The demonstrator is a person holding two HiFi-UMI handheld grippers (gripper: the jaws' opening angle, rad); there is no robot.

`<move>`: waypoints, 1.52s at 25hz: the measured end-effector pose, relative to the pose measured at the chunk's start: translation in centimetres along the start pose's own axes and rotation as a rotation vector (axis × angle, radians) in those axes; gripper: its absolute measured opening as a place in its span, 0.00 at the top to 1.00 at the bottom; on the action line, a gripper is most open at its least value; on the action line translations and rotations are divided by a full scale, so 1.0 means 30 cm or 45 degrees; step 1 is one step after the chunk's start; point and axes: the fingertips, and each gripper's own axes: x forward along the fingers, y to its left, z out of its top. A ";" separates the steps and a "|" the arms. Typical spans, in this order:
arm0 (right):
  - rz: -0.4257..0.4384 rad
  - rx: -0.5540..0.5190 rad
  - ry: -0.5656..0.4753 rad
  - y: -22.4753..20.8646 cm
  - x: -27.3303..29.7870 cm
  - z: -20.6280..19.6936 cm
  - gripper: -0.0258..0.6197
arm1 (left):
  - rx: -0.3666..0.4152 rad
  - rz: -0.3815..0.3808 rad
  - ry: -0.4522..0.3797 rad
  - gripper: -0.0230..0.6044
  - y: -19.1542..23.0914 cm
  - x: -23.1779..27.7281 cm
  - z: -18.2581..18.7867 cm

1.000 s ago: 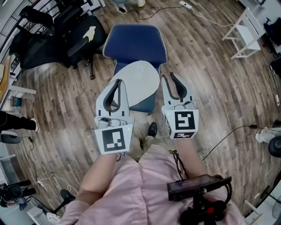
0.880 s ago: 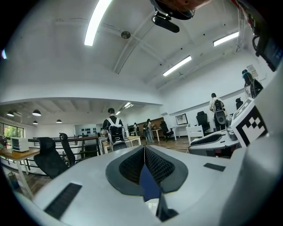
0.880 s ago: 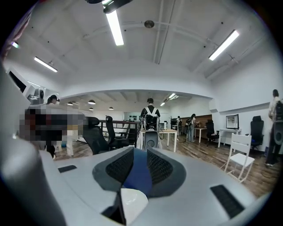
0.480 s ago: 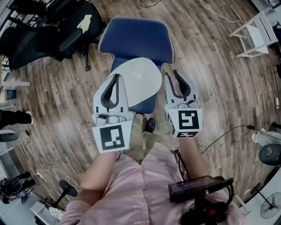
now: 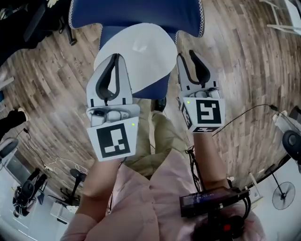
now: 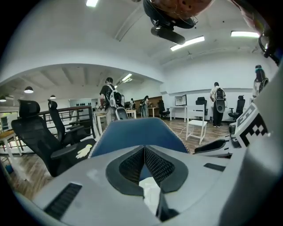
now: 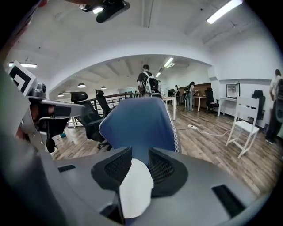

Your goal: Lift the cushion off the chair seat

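A white oval cushion (image 5: 136, 52) lies on the seat of a blue chair (image 5: 136, 12), whose front edge (image 5: 150, 89) shows below it. My left gripper (image 5: 114, 57) reaches over the cushion's left edge, shut, with its tips touching. Through its jaws in the left gripper view (image 6: 144, 149) I see the chair back (image 6: 132, 134) and a strip of cushion (image 6: 149, 190). My right gripper (image 5: 186, 55) sits at the cushion's right edge. In the right gripper view (image 7: 139, 154) its jaws stand slightly apart, with the chair back (image 7: 139, 128) and cushion (image 7: 132, 187) showing in the gap.
The floor is wood planks. A black cable (image 5: 249, 117) runs at the right near a fan base (image 5: 294, 146). Black office chairs (image 6: 44, 141) stand to the left and a white stool (image 7: 245, 123) to the right. People stand far back in the room.
Both grippers have moved forward onto the chair, which now sits higher and larger in the head view. The cushion still lies on the seat.
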 end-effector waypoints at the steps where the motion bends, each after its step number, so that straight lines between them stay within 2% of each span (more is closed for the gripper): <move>1: 0.002 0.012 0.023 -0.004 0.032 -0.049 0.78 | -0.004 -0.013 0.023 0.94 -0.007 0.026 -0.047; 12: -0.005 0.141 0.252 -0.067 0.268 -0.582 0.69 | -0.011 -0.084 0.202 0.94 -0.057 0.193 -0.443; 21: 0.028 0.321 0.314 -0.085 0.368 -0.831 0.63 | 0.017 -0.107 0.252 0.94 -0.059 0.225 -0.595; 24: 0.054 0.468 0.317 -0.081 0.388 -0.865 0.63 | 0.025 -0.113 0.249 0.94 -0.044 0.221 -0.606; 27: 0.090 0.562 0.320 -0.070 0.392 -0.869 0.69 | 0.035 -0.116 0.247 0.94 -0.034 0.214 -0.598; 29: 0.083 0.559 0.311 -0.073 0.382 -0.854 0.72 | 0.040 -0.116 0.240 0.94 -0.032 0.212 -0.585; 32: 0.068 0.526 0.289 -0.067 0.351 -0.807 0.83 | 0.037 -0.113 0.215 0.94 -0.029 0.201 -0.552; 38: 0.109 0.470 0.249 0.006 0.230 -0.627 0.89 | 0.025 -0.101 0.136 0.94 -0.053 0.138 -0.368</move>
